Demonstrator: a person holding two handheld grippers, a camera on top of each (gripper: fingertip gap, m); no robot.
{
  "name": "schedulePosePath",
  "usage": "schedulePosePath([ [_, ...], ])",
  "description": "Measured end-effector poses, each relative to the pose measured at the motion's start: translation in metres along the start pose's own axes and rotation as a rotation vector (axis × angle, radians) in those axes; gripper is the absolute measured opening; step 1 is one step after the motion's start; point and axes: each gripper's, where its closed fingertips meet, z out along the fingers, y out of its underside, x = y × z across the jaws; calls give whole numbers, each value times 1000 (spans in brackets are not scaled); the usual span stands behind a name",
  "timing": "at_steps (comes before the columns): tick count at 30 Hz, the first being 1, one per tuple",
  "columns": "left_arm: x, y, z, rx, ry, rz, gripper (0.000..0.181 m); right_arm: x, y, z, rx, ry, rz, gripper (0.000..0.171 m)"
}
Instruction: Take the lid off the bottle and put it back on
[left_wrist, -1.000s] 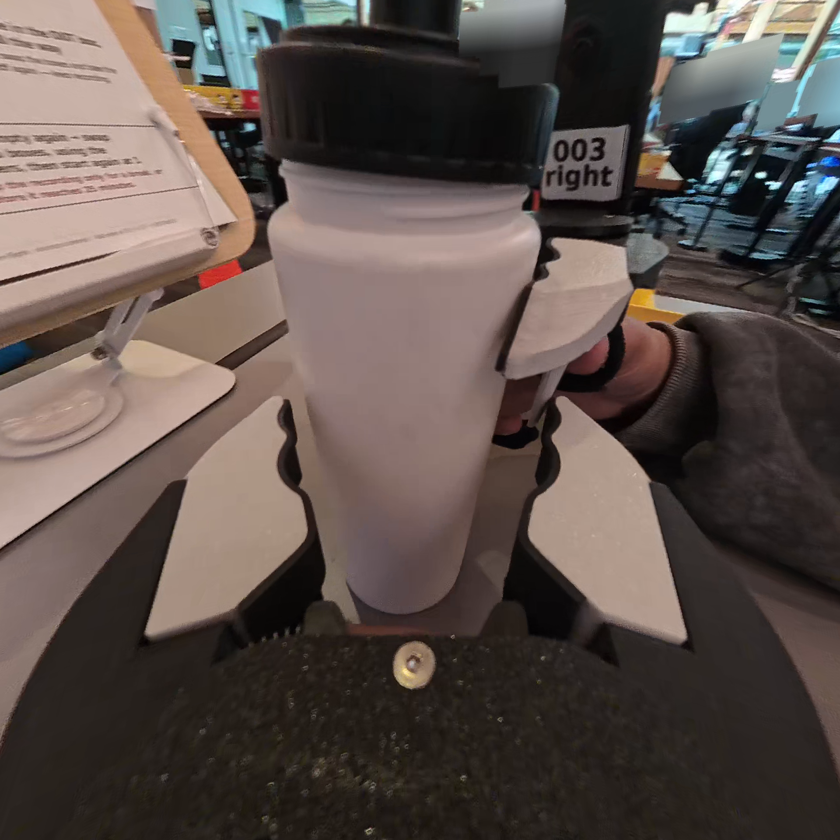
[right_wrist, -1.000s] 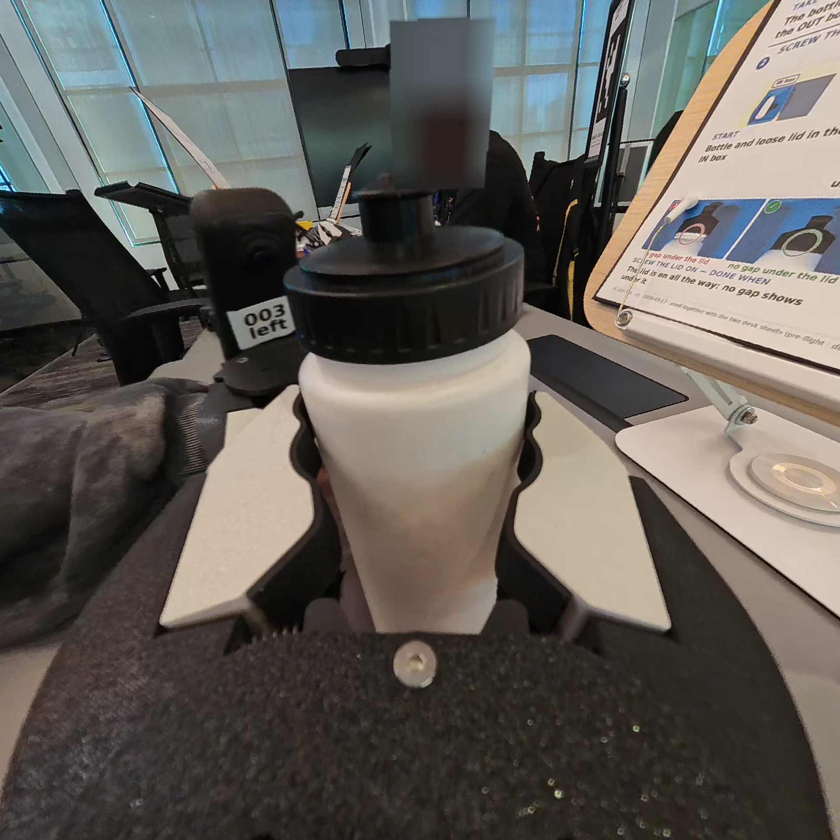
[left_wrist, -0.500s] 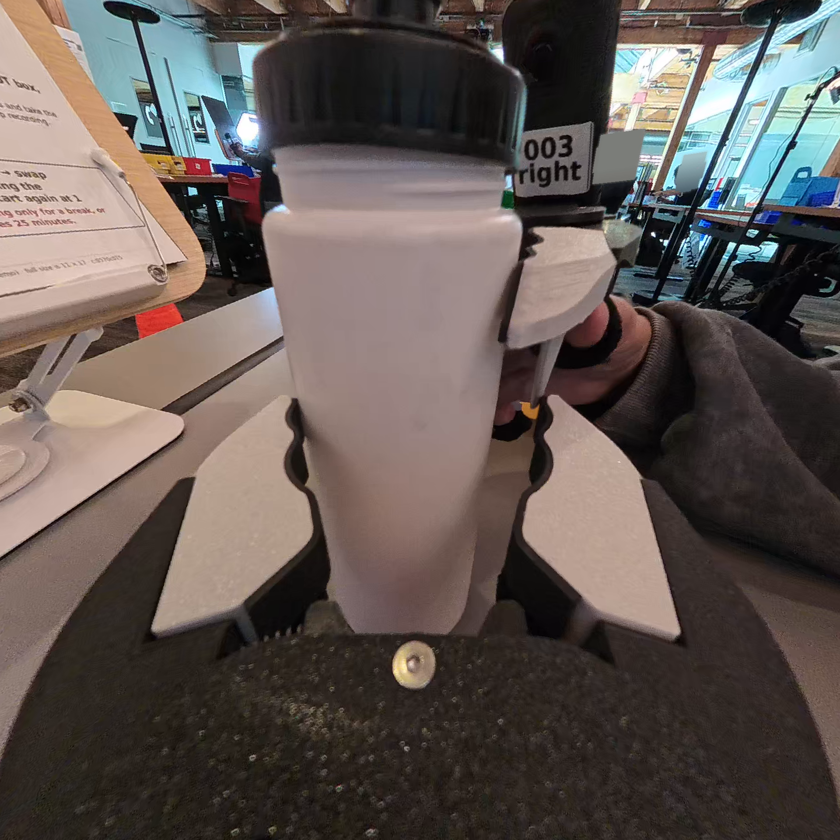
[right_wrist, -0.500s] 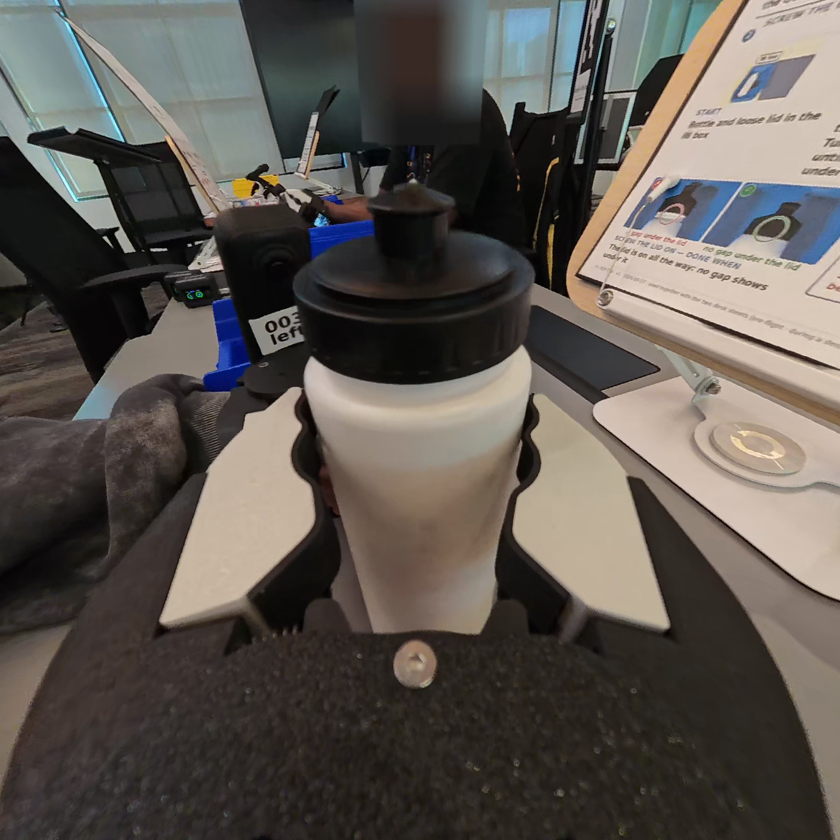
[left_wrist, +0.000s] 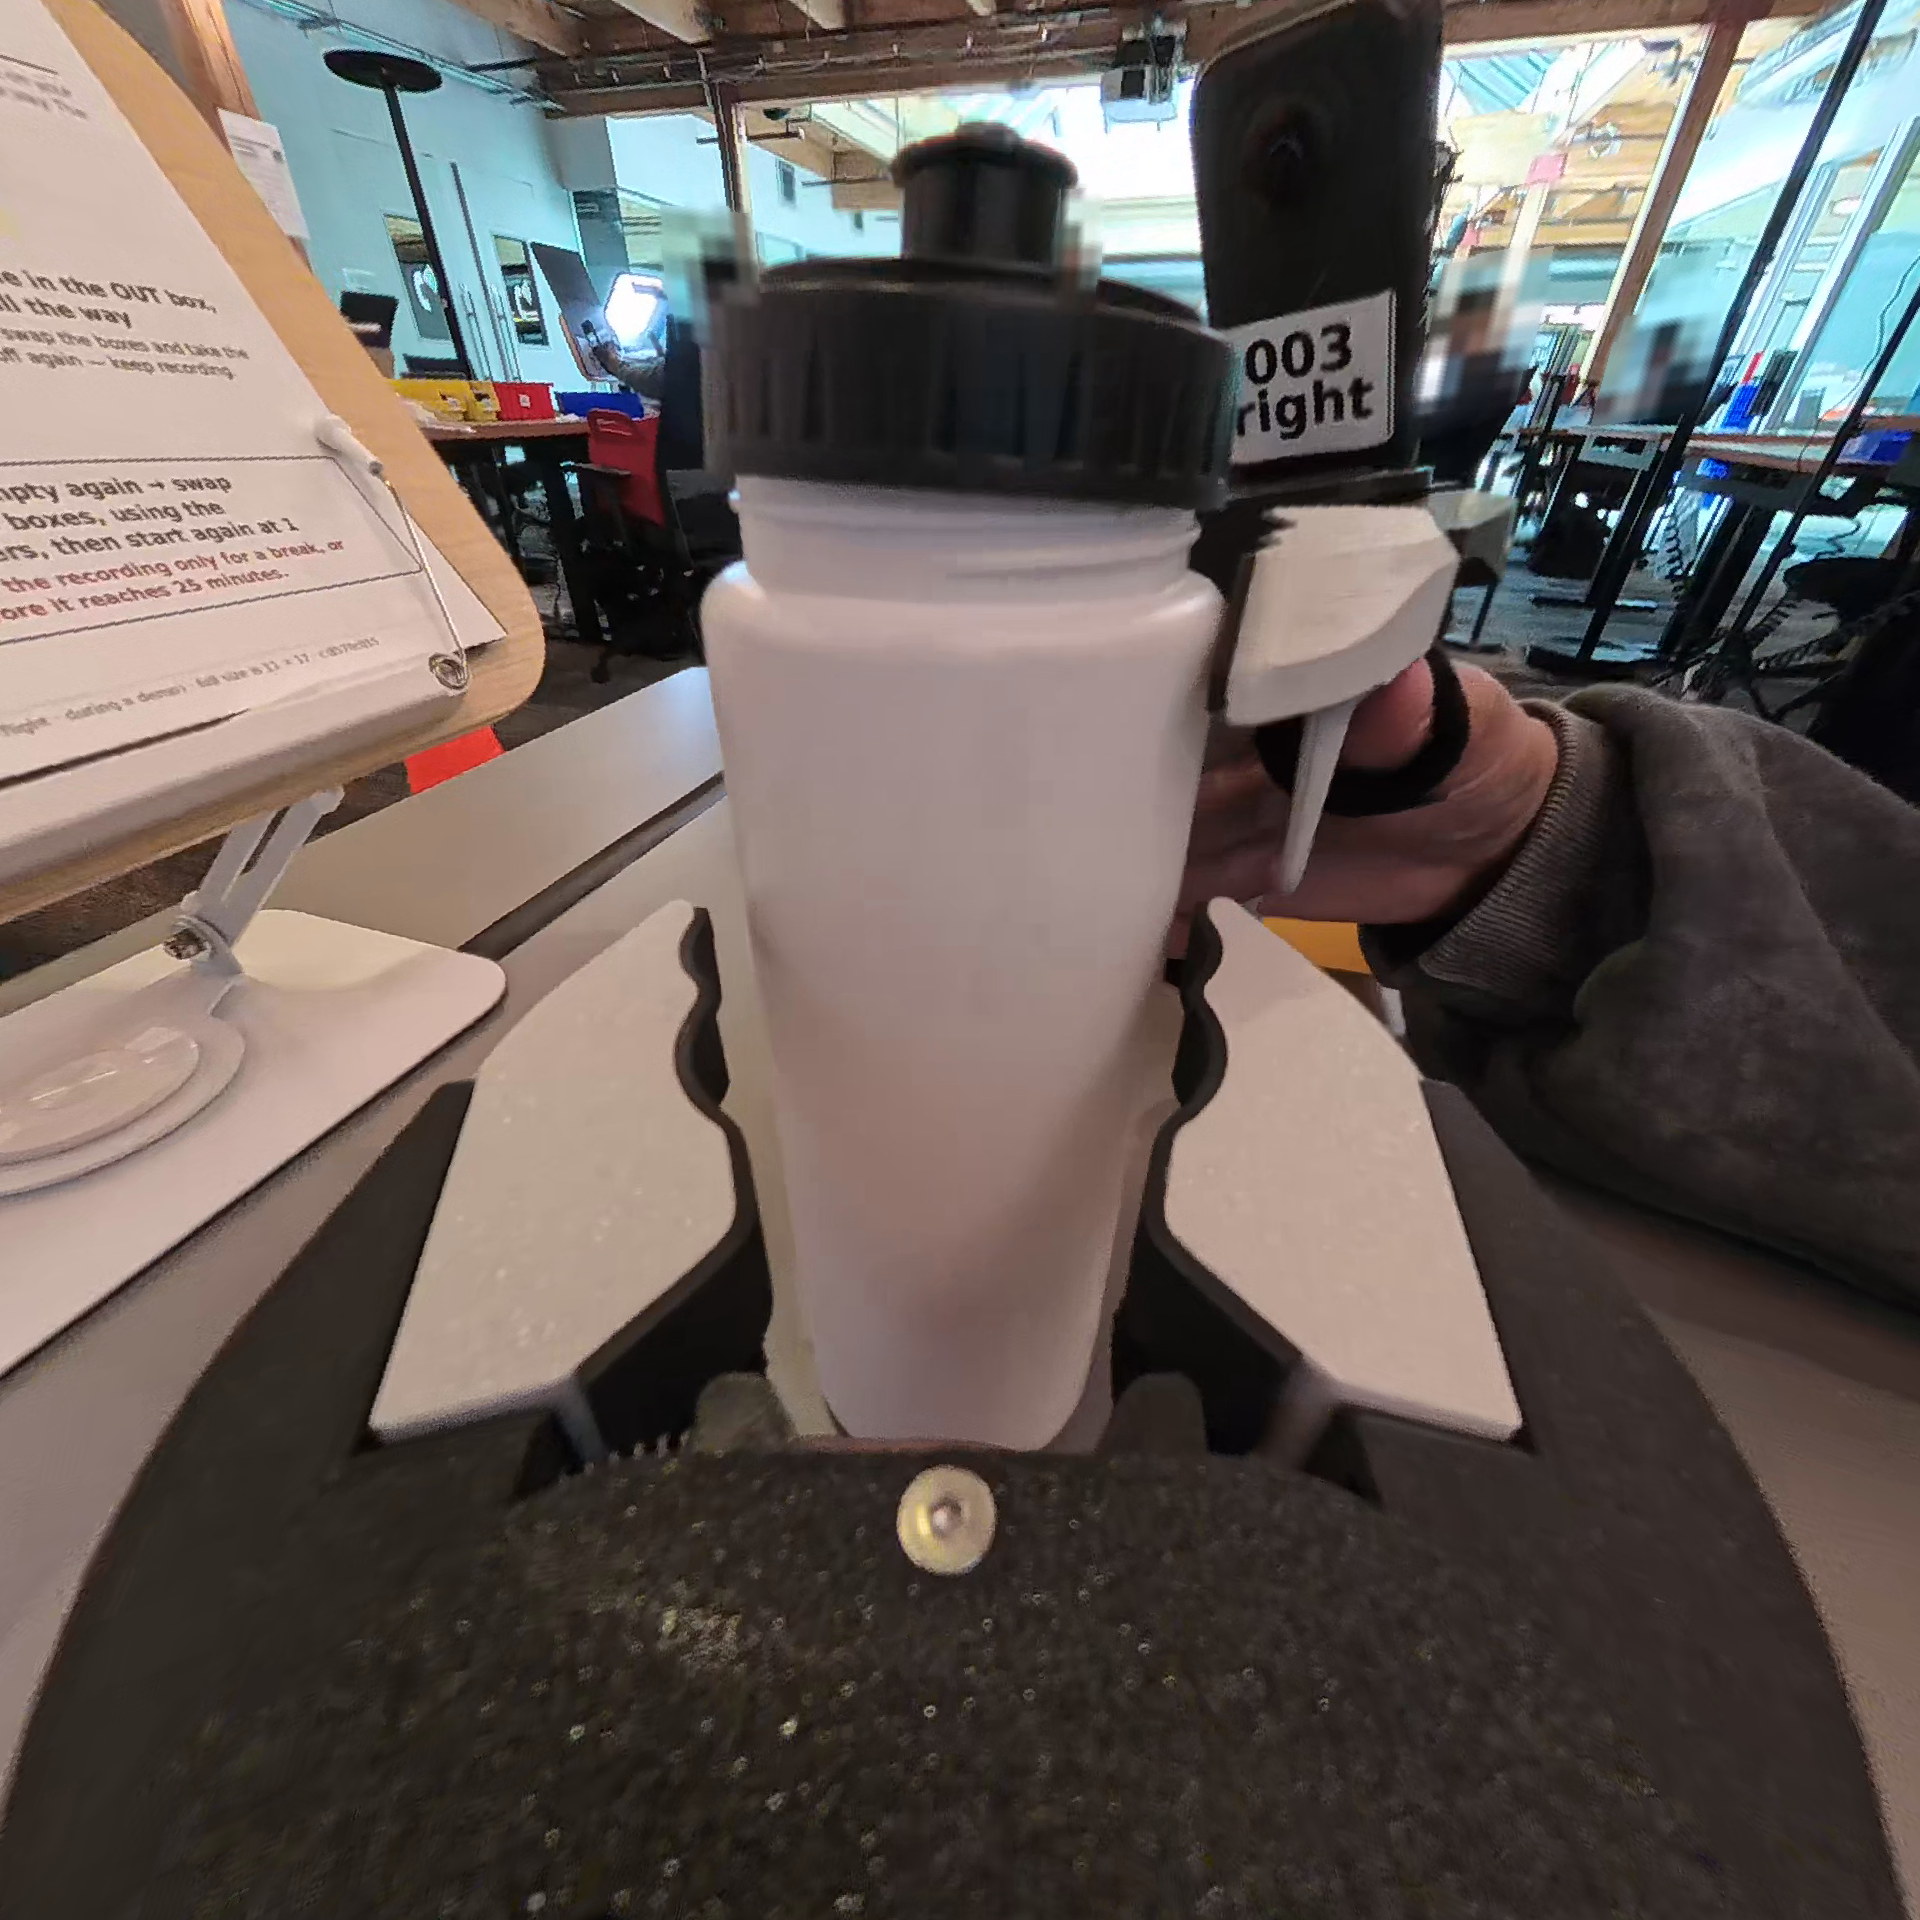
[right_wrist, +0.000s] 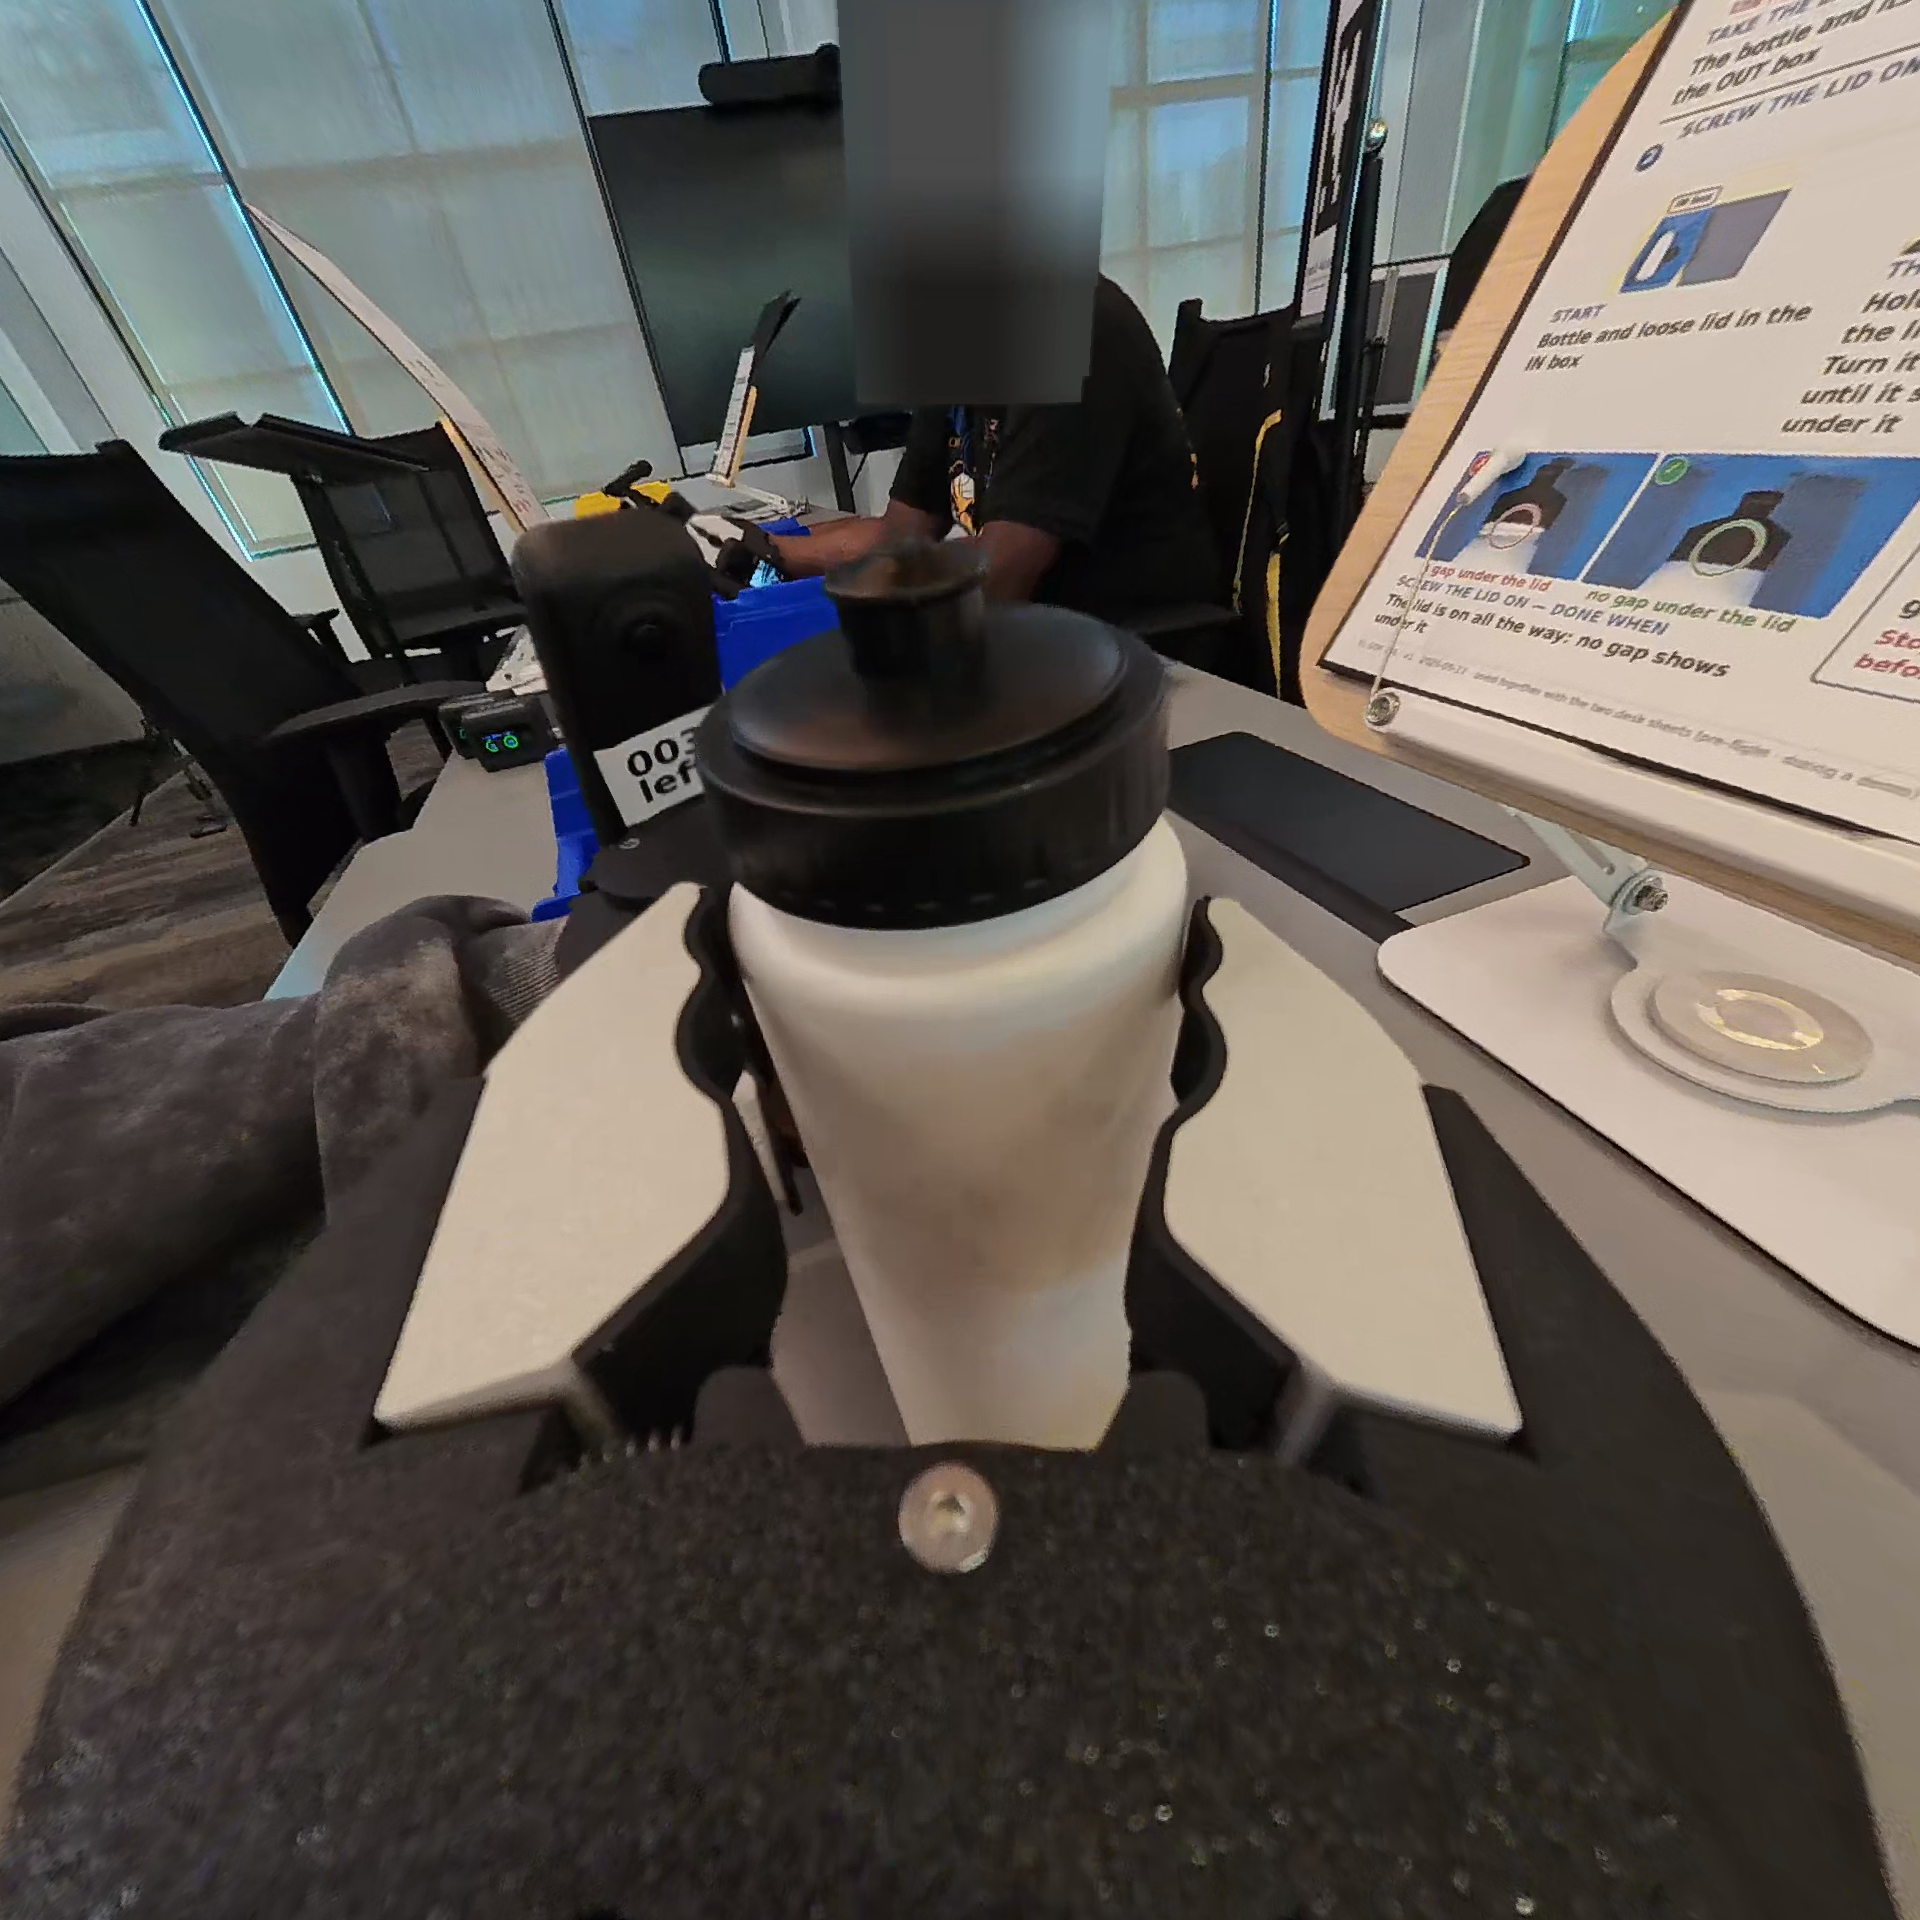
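the left gripper (left_wrist: 951, 1049) sits with its jaws closed against the lower body of the white bottle (left_wrist: 961, 883), and the right gripper (right_wrist: 945, 1049) clamps the same bottle from the opposite side, higher up near the shoulder. over the last second the bottle has come up off the grey table (left_wrist: 582, 790) and both views have swung, while the black lid (right_wrist: 930, 764) stayed seated. judging by that, unscrewing has not started; one gripper would need to shift to the lid. the instruction stand (right_wrist: 1621, 499) stands just beside.
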Motion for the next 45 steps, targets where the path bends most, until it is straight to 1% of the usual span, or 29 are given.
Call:
schedulePosePath([
  [3,-1,1,7,-28,14,-8,91,-3,1,3,-27,-12,-7,82],
  [6,2,5,13,-62,39,2,91,-4,2,4,-58,-15,-7,82],
  [10,3,2,19,-83,47,34,95,-6,3,7,-102,-15,2,82],
  [16,6,0,21,-60,53,16,95,-6,3,4,-102,-14,17,82],
  [20,3,0,19,-41,23,9,94,-8,1,1,-107,35,35,82],
  [21,2,0,17,-38,16,4,94,-11,-6,-2,-98,48,45,82],
  [23,-1,0,14,-29,1,-9,94,-13,-26,-16,-100,136,70,83],
  [26,-1,-1,12,-18,-16,-8,94,-20,-71,-40,-136,275,36,87],
  [28,1,1,14,-35,-21,11,94,-28,-97,-44,-241,306,-19,90],
  [30,4,2,17,-57,-30,25,94,-34,-105,-36,-437,291,-132,94],
  [32,8,2,20,-61,-15,22,94,-42,-92,-25,-692,186,-283,96],
  [34,10,2,22,-60,-3,26,94,-40,-73,-25,-925,72,-499,107],
  [35,10,2,22,-63,2,26,94,-38,-65,-27,-1021,13,-590,105],
  [36,10,2,22,-64,8,26,94,-34,-60,-27,-1082,-24,-650,96],
  [37,10,2,21,-64,15,24,94,-37,-53,-27,-1130,-104,-680,85],
  [39,10,2,20,-59,24,21,94,-34,-41,-28,-1211,-222,-756,79],
  [41,11,2,21,-54,30,20,94,-23,-30,-32,-1319,-285,-826,90],
  [43,12,2,22,-57,41,22,94,-19,-27,-30,-1367,-349,-864,93],
  [45,14,2,23,-54,59,22,94,-17,-31,-21,-1357,-394,-934,90],
])
